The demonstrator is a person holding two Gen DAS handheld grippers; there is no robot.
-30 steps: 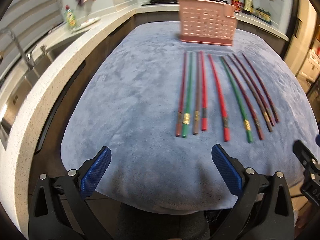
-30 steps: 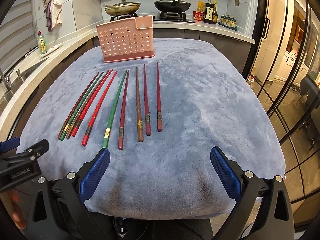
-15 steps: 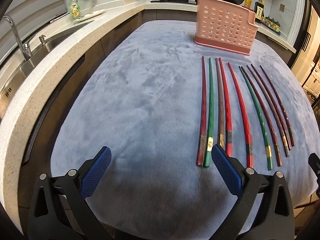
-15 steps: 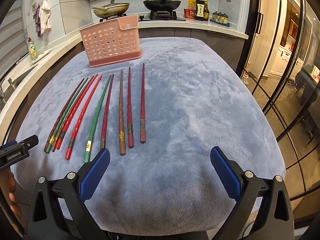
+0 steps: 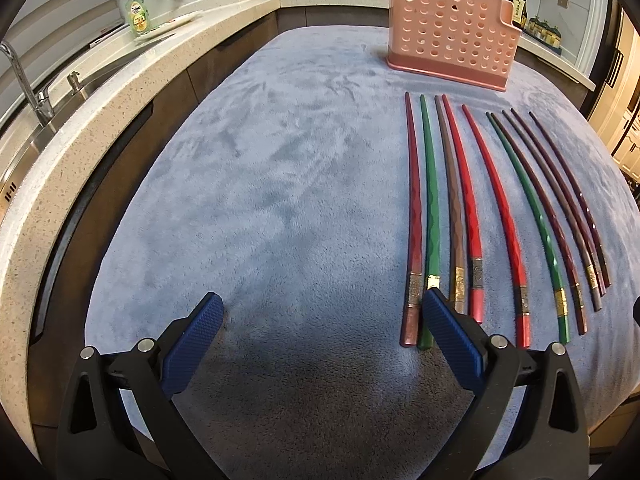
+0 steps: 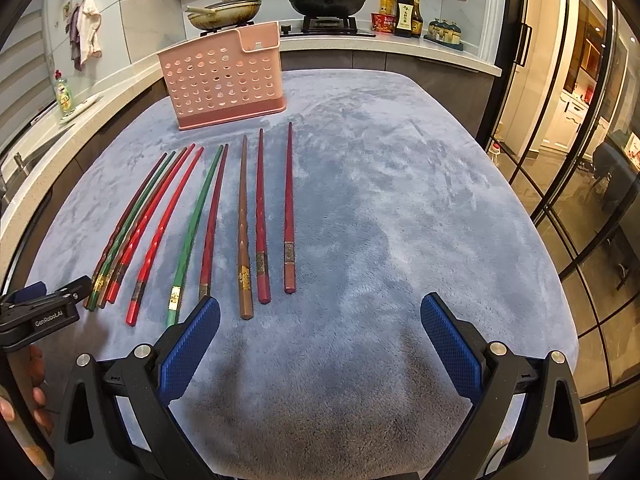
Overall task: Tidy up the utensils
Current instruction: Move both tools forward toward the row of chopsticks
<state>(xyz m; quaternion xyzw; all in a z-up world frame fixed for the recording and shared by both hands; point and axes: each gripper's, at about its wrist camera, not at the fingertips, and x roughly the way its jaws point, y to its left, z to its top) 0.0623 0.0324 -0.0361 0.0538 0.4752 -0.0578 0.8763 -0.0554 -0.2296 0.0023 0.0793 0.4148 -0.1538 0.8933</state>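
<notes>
Several chopsticks, red, green, brown and dark maroon, lie side by side on a blue-grey cloth [image 5: 280,200], tips toward a pink perforated utensil holder [image 5: 448,32] at the far side. The row [image 5: 472,216] lies right of my left gripper [image 5: 320,312], which is open and empty; its right finger [image 5: 452,336] is just over the butt ends of the leftmost dark red and green sticks. In the right wrist view the row [image 6: 208,220] and holder [image 6: 228,80] sit left of centre. My right gripper [image 6: 320,320] is open and empty, its left finger [image 6: 192,340] near the stick ends.
A speckled counter [image 5: 80,128] with sink and tap [image 5: 24,80] runs along the left, a green soap bottle [image 5: 138,14] on it. Pans on a hob [image 6: 276,8] and sauce bottles [image 6: 404,12] stand behind. Glass doors [image 6: 580,160] are on the right. The left gripper shows at the right view's left edge [image 6: 44,312].
Both grippers have moved forward over the cloth toward the chopsticks, which now lie closer. The left gripper's right finger has reached the leftmost sticks' ends. Both stay open.
</notes>
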